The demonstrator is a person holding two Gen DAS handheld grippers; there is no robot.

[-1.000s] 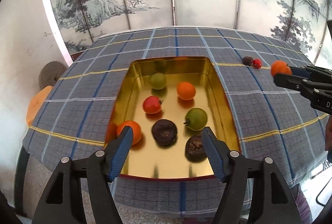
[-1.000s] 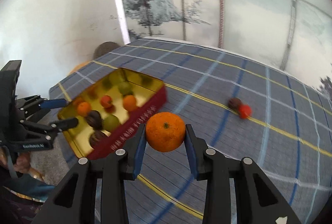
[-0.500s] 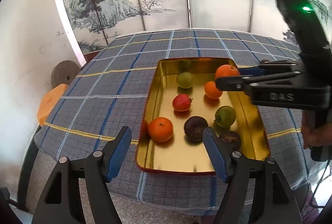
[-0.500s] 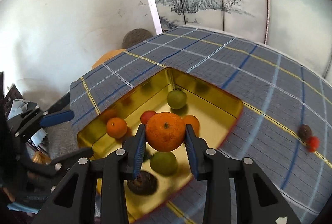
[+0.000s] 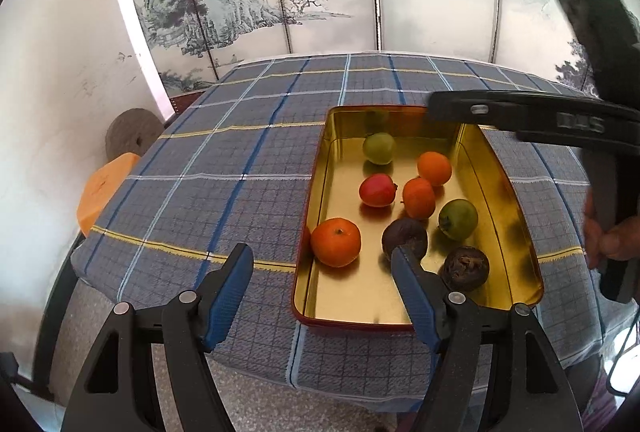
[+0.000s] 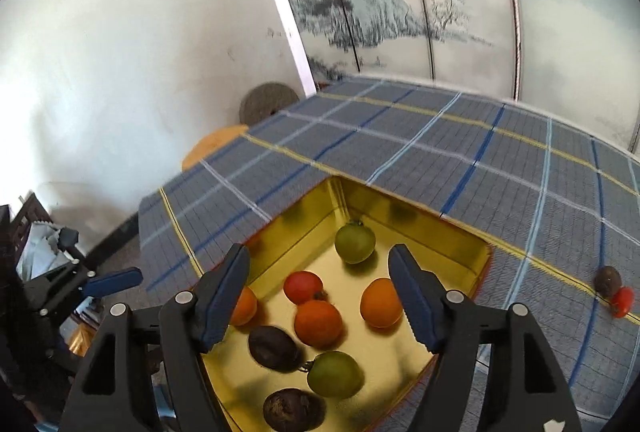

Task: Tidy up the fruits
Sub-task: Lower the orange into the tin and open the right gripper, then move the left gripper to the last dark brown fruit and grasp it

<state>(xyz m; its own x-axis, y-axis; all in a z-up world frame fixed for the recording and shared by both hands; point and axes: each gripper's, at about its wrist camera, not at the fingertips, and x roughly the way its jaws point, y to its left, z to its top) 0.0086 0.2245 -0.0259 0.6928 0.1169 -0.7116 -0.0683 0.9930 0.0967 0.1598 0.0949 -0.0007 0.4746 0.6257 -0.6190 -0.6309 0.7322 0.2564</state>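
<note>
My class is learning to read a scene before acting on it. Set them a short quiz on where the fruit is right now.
1. How many things lie in the tin?
2. True or false: a red fruit and a dark fruit lie on the cloth, outside the tin.
3. Which colour is most common in the tin? A green, B orange, C dark.

Key: 1. eight; 2. true; 3. B
</note>
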